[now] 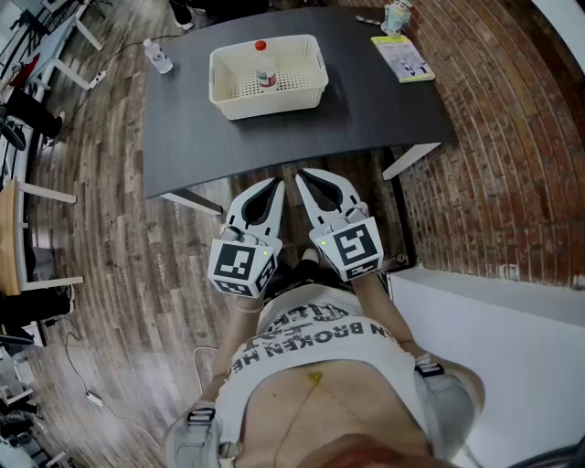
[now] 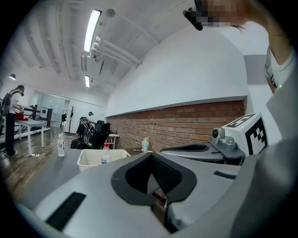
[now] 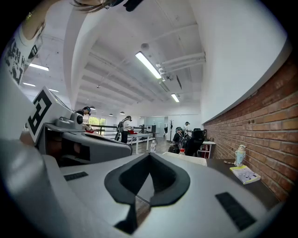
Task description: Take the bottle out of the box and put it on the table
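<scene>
A small clear bottle with a red cap (image 1: pixel 265 69) stands upright inside the cream plastic basket (image 1: pixel 232 91) on the dark table (image 1: pixel 366 110). Both grippers hang side by side in front of the table's near edge, close to the person's body and well short of the basket. My left gripper (image 1: pixel 277 183) is shut with nothing in it, and so is my right gripper (image 1: pixel 302 173). In the left gripper view the basket (image 2: pixel 91 160) and bottle (image 2: pixel 105 154) show beyond the shut tips of the left gripper (image 2: pixel 150 155). The right gripper view shows the red cap (image 3: pixel 182 151) past the right gripper (image 3: pixel 149 154).
A second clear bottle (image 1: pixel 157 57) stands at the table's far left corner. A yellow-green booklet (image 1: pixel 402 58) and a small cup-like figure (image 1: pixel 397 16) lie at the far right. A brick wall runs along the right. Desks and people fill the room behind.
</scene>
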